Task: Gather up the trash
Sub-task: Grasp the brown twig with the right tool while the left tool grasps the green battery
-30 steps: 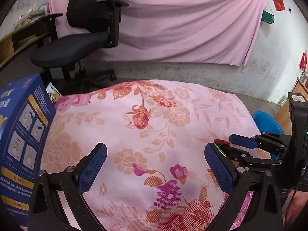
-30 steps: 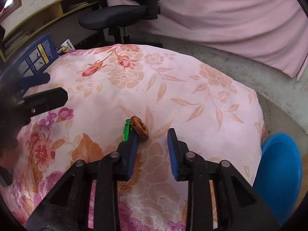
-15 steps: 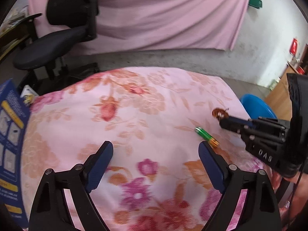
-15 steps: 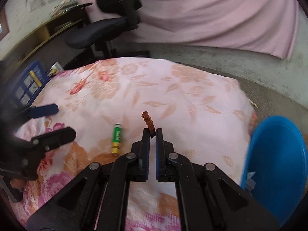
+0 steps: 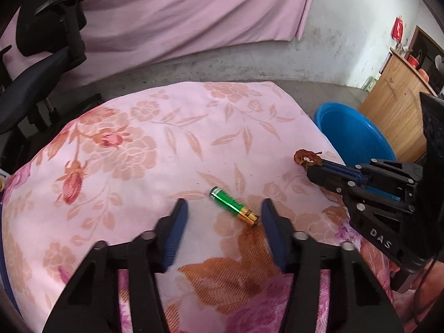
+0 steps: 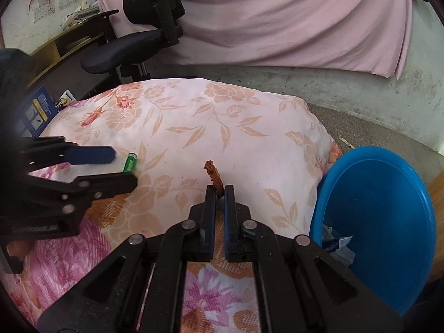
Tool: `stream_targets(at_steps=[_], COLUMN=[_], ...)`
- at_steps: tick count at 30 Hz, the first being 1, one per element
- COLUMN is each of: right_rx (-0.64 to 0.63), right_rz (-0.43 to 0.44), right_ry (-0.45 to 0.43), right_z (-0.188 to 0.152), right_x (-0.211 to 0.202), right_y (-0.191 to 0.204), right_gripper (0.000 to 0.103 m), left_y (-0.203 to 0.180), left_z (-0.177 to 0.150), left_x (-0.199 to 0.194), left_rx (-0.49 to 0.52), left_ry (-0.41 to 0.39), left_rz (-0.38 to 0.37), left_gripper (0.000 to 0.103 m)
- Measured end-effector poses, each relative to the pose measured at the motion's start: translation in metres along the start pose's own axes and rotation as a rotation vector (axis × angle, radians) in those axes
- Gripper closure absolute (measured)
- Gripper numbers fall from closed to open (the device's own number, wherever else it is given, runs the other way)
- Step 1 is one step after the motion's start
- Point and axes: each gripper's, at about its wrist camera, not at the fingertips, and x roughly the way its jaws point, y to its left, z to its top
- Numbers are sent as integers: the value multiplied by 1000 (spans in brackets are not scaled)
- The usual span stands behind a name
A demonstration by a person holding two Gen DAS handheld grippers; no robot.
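Right gripper (image 6: 219,191): jaws clamped on brown dried scrap (image 6: 213,174), scrap poking forward above floral cloth (image 6: 222,116). Blue bin (image 6: 388,222) just right of it, below cloth edge.

Left gripper (image 5: 223,216): jaws wide, empty. Green battery (image 5: 233,205) lies on cloth between its fingertips, nearer right finger, long axis diagonal across gap. Left gripper nearer; likely needs twist to square the pinch.

Open floral cloth (image 5: 172,149) around battery (image 5: 234,206); blue basin (image 6: 383,222) just right.
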Motion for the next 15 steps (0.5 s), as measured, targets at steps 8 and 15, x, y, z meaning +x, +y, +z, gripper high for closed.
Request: stream_targets(at_steps=[8,15], right_rx=[-3,-1], right_rz=[-3,-10], right_ry=[-17,-34], right_z=[-2,-4], right_x=[0,-2], right_y=[2,1], right_gripper=[70,71], left_y=[3,7], left_z=[-2,-4], left_x=[2,-4], left_rx=[-12,-40], left_ry=[6,-11], left_rz=[12,-4], left_gripper=[91,96])
